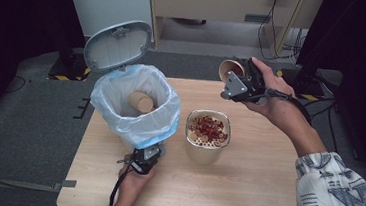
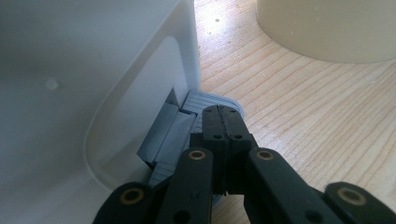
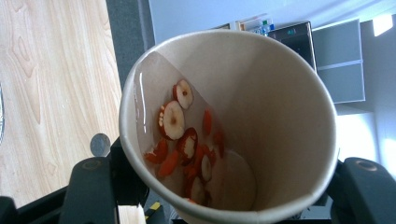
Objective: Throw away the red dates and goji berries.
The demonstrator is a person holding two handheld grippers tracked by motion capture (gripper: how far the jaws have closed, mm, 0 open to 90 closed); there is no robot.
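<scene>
My right tongs [image 1: 234,75] grip a paper cup [image 3: 229,126], held in the air beyond the far right part of the bench [image 1: 243,188], tipped so its mouth faces left. My left tongs [image 2: 223,122] are closed with nothing between them, their tips pressing the grey pedal [image 2: 205,103] at the foot of the bin [image 1: 135,106], and the lid [image 1: 117,44] stands open.

By my reckoning the job is sorting out the cups: tip the contents through the strainer, then bin the empty cup. One cup [image 1: 141,101] already lies inside the bin's blue liner, so that part is done. The beige pot [image 1: 207,140] just right of the bin has a strainer on top with a heap of red and white fruit slices [image 1: 209,128] on it. The cup I hold is not empty: it has some liquid and about a dozen slices [image 3: 187,149] at the bottom (several overlap, so I can't count them exactly). What is left, I judge, is to pour that into the strainer and drop the cup in the bin.

Count: two cups, one bin, one pot with strainer.
</scene>
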